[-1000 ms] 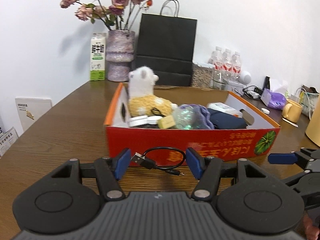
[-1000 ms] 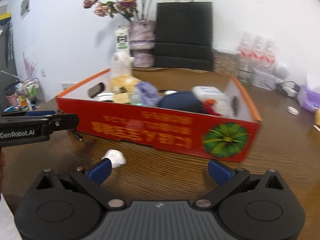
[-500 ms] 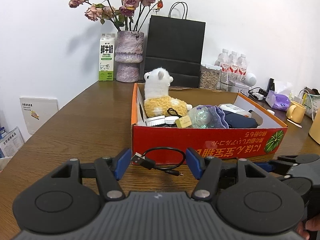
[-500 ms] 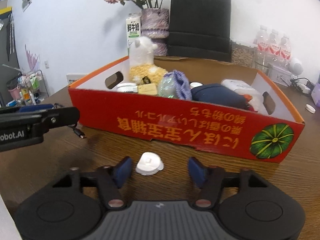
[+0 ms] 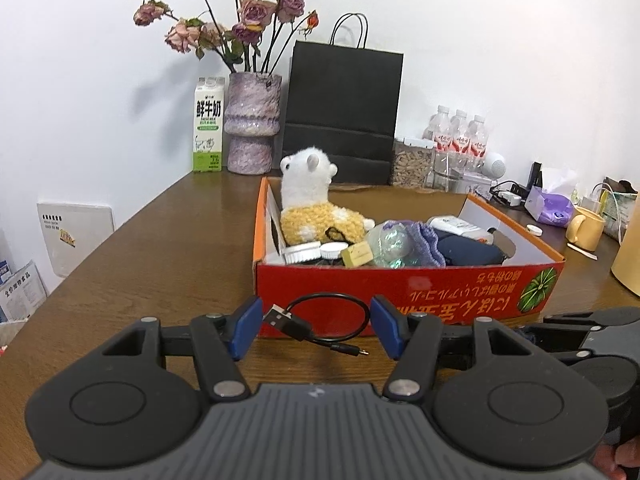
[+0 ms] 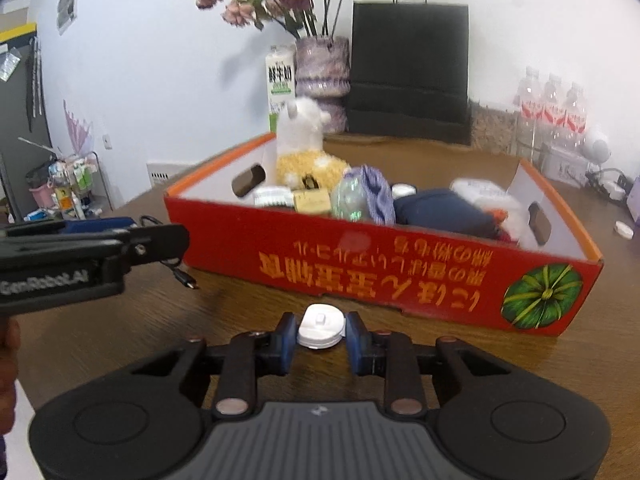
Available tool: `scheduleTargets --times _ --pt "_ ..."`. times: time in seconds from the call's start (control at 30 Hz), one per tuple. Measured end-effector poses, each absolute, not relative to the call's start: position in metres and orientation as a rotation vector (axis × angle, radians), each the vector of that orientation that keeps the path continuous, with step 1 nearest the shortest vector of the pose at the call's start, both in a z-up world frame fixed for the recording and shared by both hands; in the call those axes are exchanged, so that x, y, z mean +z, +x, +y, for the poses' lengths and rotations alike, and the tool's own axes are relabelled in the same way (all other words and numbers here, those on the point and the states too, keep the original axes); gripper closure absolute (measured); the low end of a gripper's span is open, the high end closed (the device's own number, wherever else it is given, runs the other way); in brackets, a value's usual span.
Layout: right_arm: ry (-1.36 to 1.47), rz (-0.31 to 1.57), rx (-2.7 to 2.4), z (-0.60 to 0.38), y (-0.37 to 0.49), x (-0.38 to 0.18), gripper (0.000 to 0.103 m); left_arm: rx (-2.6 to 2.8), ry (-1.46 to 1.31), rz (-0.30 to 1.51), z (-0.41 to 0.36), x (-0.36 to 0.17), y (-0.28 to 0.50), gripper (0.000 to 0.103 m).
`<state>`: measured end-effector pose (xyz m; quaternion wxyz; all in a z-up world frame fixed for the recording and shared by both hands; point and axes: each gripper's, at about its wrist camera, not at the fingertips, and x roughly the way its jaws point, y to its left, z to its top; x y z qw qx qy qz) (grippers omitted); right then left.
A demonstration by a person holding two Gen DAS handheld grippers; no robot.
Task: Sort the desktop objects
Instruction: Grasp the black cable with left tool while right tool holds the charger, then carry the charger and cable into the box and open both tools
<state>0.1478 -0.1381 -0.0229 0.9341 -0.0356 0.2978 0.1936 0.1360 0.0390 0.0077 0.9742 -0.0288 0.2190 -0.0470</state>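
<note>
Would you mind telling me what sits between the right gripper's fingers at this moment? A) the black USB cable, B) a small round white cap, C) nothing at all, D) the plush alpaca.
B: in the right wrist view the right gripper has its fingers closed against the sides of the small round white cap, on the table in front of the red box.

Bright even indoor light; fisheye edge warp; right view slightly blurred.
</note>
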Motion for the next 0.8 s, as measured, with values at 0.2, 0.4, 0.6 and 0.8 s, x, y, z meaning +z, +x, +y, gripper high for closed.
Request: scheduleTargets --times 0.2,0.4,0.6,0.8 --pt "-0.062 0.511 0.401 -0.15 0.144 0.01 0.078 -0.112 -0.05 0.384 0.03 0.028 0.139 0.043" --pt "-0.06 0.429 0.371 -0.163 0.157 0.04 0.078 -0.132 -0.031 0.32 0.013 0.049 0.157 0.043" --pt "-0.05 0.395 0.352 -0.174 0.184 0.052 0.078 -0.138 -0.048 0.296 -0.002 0.058 0.186 0.043" --pt "-0.039 0.399 0.337 -0.179 0.223 0.048 0.078 -0.118 -0.07 0.308 -0.009 0.054 0.225 0.043"
